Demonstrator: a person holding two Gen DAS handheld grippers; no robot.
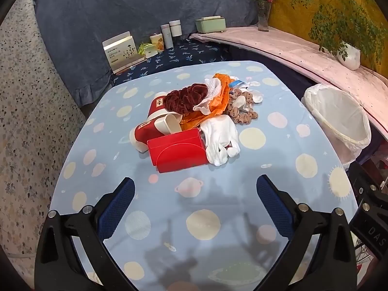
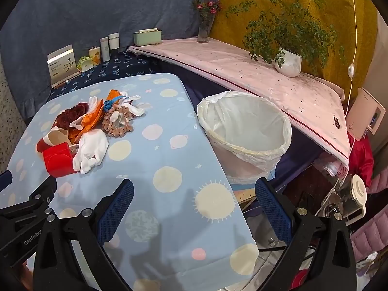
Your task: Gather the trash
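Note:
A pile of trash lies in the middle of the blue planet-print table (image 1: 218, 218): a red box (image 1: 178, 150), a red paper cup (image 1: 155, 128), a white glove (image 1: 222, 140), orange plastic (image 1: 218, 104), a dark red scrunchie (image 1: 186, 98) and a tan scrunchie (image 1: 242, 114). The pile also shows in the right wrist view, with the red box (image 2: 57, 160) and glove (image 2: 92, 150) nearest. A bin with a white liner (image 1: 339, 118) (image 2: 245, 133) stands off the table's right edge. My left gripper (image 1: 195, 194) is open, short of the pile. My right gripper (image 2: 194, 194) is open over the table's right edge, near the bin.
A pink-covered shelf (image 2: 242, 70) behind the bin holds a potted plant (image 2: 288, 61), a flower vase (image 2: 205, 28) and a green box (image 2: 147, 36). Cans and a card stand (image 1: 121, 51) sit behind the table. Appliances and clothes (image 2: 351, 194) crowd the floor at right.

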